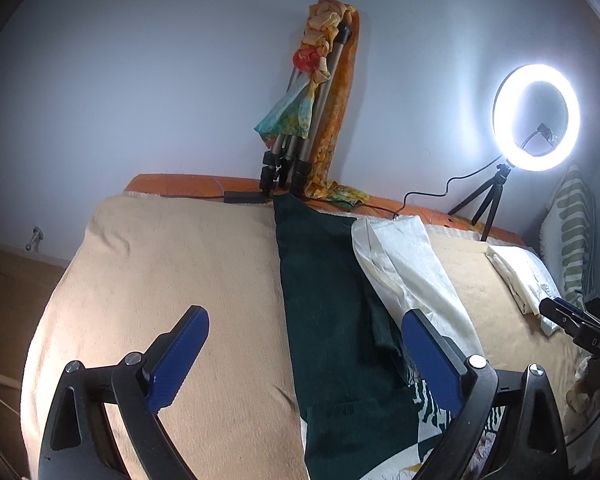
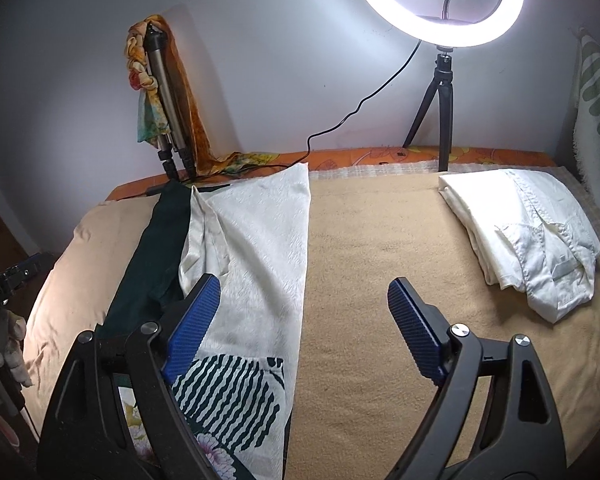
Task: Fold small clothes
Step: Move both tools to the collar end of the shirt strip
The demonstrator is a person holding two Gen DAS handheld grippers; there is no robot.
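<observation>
Wall: plain pale, unmarked.
Bed cover: tan blanket over orange patterned sheet.
Ring light: lit, on small tripod, 1 o'clock.
Folded tripod: leaning on wall, draped with scarves, 12 o'clock.

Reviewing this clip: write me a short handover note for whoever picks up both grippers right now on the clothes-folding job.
Left gripper: open, empty, above the dark green edge of the long cloth.
Right gripper: open, empty, over the cloth's white side and the beige blanket.
Things: the green and white cloth lies stretched lengthwise down the bed, apparently folded once along its length. A folded white garment sits at the far right.
Done: the white garment looks finished.
Left: fold the long cloth shorter, probably end to end, then set it beside the white garment.
</observation>
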